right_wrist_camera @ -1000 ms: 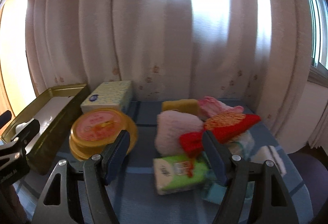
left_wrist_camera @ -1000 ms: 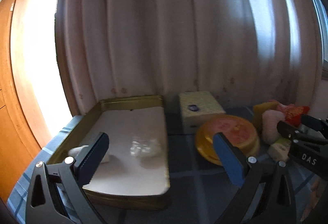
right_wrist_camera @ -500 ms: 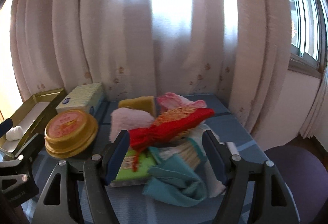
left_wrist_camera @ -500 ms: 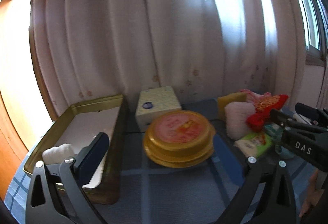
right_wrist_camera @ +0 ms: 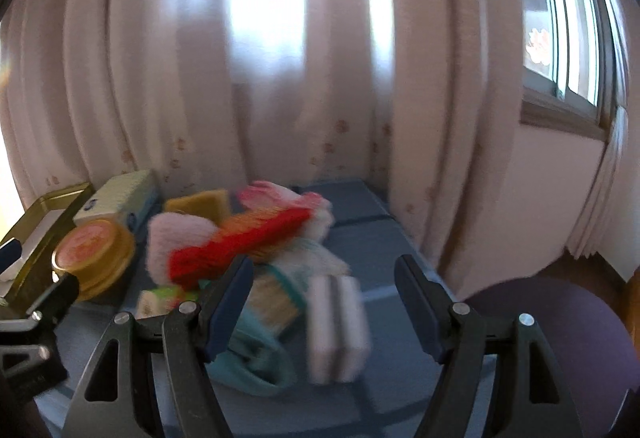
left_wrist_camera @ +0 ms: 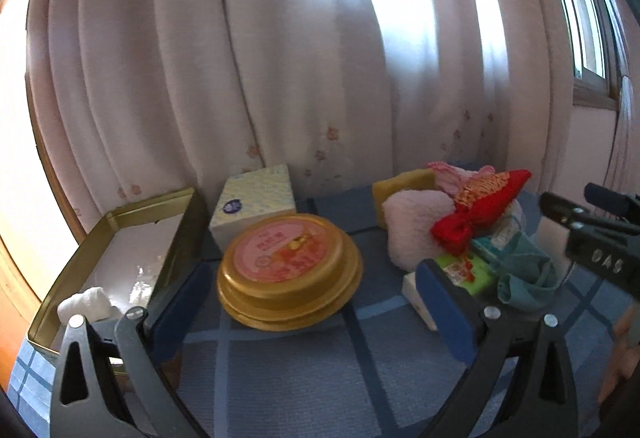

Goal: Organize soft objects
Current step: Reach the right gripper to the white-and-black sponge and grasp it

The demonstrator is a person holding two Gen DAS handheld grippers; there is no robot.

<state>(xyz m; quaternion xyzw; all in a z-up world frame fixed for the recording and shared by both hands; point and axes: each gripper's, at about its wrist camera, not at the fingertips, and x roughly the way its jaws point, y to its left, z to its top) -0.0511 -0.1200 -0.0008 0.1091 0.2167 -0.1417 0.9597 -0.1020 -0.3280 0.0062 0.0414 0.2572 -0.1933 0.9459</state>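
Note:
A heap of soft things lies on the blue checked cloth: a pink fluffy cloth (left_wrist_camera: 416, 226), a red fabric pouch (left_wrist_camera: 480, 205), a yellow sponge (left_wrist_camera: 400, 185), a green tissue pack (left_wrist_camera: 466, 274) and a teal cloth (left_wrist_camera: 524, 274). My left gripper (left_wrist_camera: 308, 314) is open and holds nothing, low over the table in front of the round tin, left of the heap. My right gripper (right_wrist_camera: 322, 304) is open too, hovering at the heap's right end. A white padded block (right_wrist_camera: 338, 326) lies on the table beneath its jaws, untouched, with the red pouch (right_wrist_camera: 240, 238) to the left.
A gold tray (left_wrist_camera: 120, 217) at the left holds a rolled white cloth (left_wrist_camera: 86, 304) and crumpled clear plastic (left_wrist_camera: 140, 286). A round gold tin (left_wrist_camera: 288, 270) and a tissue box (left_wrist_camera: 256, 197) stand between tray and heap. Curtains hang behind. A purple stool (right_wrist_camera: 560, 322) stands off the table's right edge.
Both grippers have moved to the right: the left from over the tray to the round tin, the right from the heap's left side to its right end. Both jaws stayed open.

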